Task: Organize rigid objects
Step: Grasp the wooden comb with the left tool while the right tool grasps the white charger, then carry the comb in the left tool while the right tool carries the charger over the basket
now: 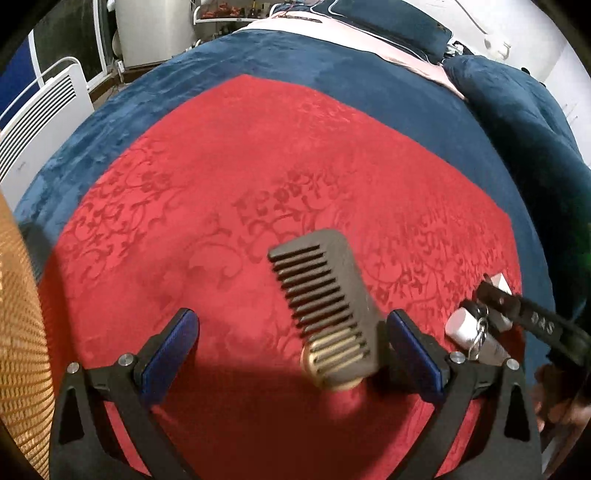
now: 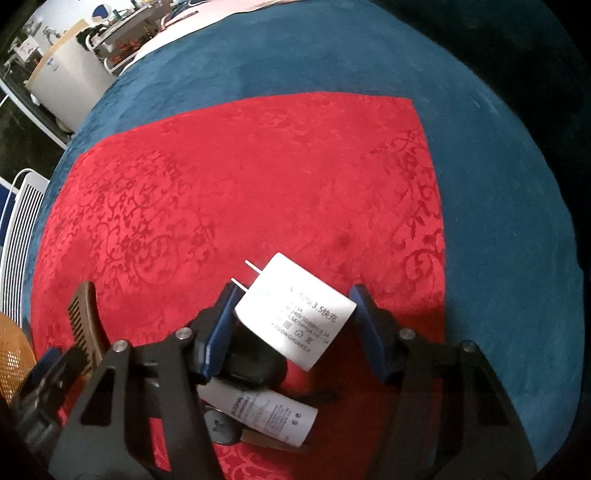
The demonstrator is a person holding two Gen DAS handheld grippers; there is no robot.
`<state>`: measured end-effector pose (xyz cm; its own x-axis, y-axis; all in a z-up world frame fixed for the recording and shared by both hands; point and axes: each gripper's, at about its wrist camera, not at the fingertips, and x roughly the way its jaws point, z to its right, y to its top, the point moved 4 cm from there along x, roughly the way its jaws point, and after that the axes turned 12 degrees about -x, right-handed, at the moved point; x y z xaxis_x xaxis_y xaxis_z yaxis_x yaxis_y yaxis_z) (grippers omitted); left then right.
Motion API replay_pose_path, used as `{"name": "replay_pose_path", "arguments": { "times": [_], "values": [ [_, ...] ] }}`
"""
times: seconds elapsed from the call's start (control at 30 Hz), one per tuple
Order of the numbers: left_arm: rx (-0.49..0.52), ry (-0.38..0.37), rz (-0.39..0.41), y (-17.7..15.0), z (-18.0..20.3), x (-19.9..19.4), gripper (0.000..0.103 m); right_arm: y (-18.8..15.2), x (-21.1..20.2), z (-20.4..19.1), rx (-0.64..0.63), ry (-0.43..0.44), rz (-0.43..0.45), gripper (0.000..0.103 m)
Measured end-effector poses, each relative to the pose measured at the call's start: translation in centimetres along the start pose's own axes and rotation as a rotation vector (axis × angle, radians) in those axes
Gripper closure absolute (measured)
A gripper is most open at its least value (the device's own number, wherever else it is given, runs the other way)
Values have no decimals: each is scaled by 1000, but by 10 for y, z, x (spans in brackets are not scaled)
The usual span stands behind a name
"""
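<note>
Right wrist: white charger (image 2: pixel 295 314) sits between the right claw's (image 2: pixel 293 325) pads.

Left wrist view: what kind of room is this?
Likely a bedroom: the work happens on a bed with a blue plush blanket and matching pillow, a red patterned cloth spread on top, and a white wall heater beside it.

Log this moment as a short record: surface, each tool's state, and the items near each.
surface: red patterned cloth over a blue blanket
left tool: open, over the comb, pads not pressing it
comb: brown, lying on the cloth between the left fingers
right tool: pads against both sides of the white charger plug
white tube: lying on the cloth beneath the right tool
</note>
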<state>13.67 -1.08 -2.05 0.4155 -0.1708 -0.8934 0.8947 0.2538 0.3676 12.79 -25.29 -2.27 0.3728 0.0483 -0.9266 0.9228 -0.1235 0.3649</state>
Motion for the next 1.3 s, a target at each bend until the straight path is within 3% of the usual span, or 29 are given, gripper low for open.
{"name": "replay_pose_path", "arguments": {
  "times": [0.13,0.27,0.37,0.43,0.87,1.3],
  "values": [
    [18,13,3,6,12,11,1,-1,2,1,-14,-1,0,41],
    [76,90,-10,7,25,21,5,3,6,-4,-20,-3,0,41],
    [121,128,1,5,26,21,22,6,7,-7,-27,-10,0,41],
    [133,126,5,6,25,17,52,6,7,-8,-27,-15,1,41],
    [73,52,2,5,-3,-7,53,2,-7,-7,-38,-15,40,41],
    [69,-68,89,4,-2,-67,53,0,-55,-18,-53,16,136,41]
  ]
}}
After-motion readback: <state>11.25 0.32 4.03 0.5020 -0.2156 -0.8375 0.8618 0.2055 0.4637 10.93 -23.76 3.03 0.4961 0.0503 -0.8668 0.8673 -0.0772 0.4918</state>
